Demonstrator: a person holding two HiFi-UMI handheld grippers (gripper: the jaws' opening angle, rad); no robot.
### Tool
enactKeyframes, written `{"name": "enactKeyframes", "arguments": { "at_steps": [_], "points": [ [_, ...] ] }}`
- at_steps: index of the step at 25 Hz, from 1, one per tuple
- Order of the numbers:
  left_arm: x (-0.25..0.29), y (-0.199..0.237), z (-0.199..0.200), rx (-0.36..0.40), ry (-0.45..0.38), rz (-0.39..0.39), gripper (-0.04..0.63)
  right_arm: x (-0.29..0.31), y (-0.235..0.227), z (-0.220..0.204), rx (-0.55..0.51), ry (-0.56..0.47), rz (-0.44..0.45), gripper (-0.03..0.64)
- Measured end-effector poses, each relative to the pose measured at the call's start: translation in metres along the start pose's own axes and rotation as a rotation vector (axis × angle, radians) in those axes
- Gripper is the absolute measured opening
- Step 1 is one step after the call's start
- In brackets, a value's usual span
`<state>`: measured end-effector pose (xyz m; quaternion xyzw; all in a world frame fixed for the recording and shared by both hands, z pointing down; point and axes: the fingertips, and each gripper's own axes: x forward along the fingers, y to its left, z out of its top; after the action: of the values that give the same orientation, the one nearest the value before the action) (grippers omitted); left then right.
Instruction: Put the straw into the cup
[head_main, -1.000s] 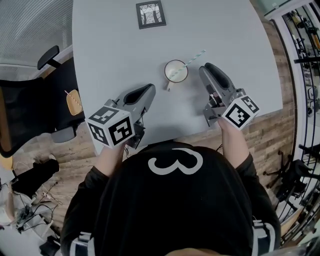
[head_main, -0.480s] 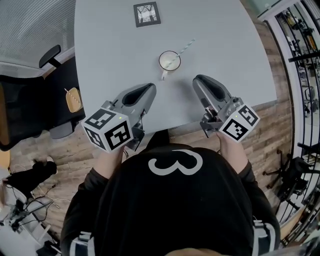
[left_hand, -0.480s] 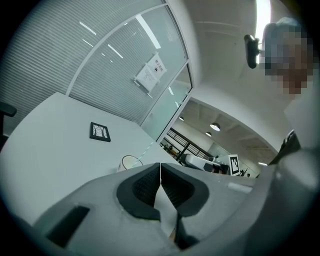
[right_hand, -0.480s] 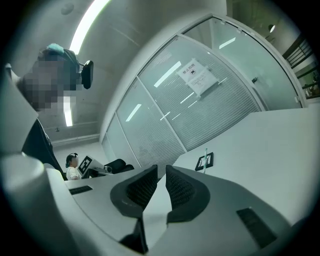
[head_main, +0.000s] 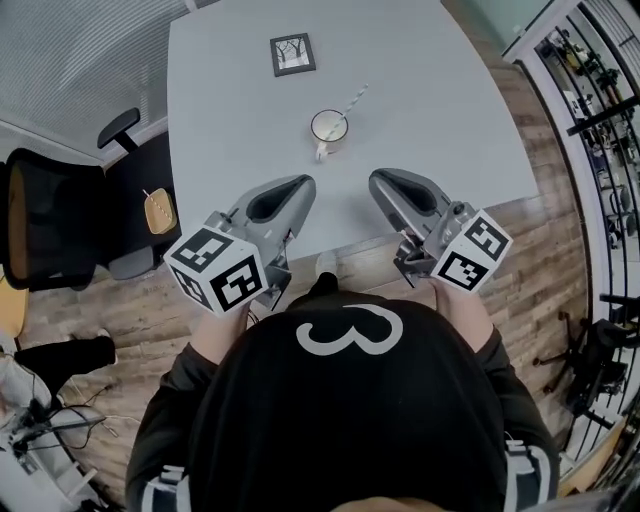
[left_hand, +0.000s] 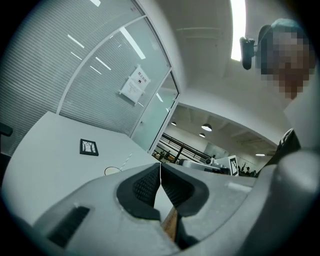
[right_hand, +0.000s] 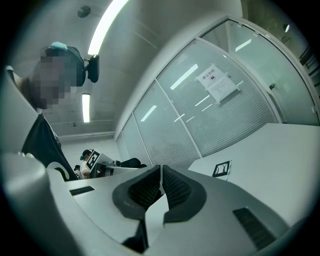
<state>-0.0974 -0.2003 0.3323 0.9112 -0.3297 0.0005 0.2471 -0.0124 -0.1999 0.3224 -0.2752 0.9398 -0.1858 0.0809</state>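
Grey table (head_main: 230, 120), straw (head_main: 355, 98) in cup (head_main: 315, 131), well beyond left gripper (head_main: 304, 183), right gripper (head_main: 378, 181), fingers (left_hand: 144, 185) pressed together

Closed hand-held gripper (left_hand: 160, 169), cup (left_hand: 111, 170) beyond

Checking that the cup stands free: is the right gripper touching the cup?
Apart. The head view shows bare table between the right gripper and the cup. The right gripper view shows its jaws shut on nothing.
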Motion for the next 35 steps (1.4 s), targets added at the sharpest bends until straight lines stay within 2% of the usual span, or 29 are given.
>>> {"name": "enactKeyframes", "arguments": {
  "at_steps": [8,15,35],
  "points": [
    [-0.024,-0.046,0.018,0.065,-0.053,-0.021,0.017,-0.023,0.046,0.017,-0.057,-0.013,0.018,0.017],
    [-0.044,-0.102,0.012,0.129,-0.085,-0.048,0.017,-0.067,0.087,0.026,-0.072,-0.066,0.012,0.015],
    [-0.052,-0.124,0.017,0.144,-0.070,-0.053,0.017,-0.070,0.113,0.031,-0.094,-0.037,0.048,0.014]
  ]
}}
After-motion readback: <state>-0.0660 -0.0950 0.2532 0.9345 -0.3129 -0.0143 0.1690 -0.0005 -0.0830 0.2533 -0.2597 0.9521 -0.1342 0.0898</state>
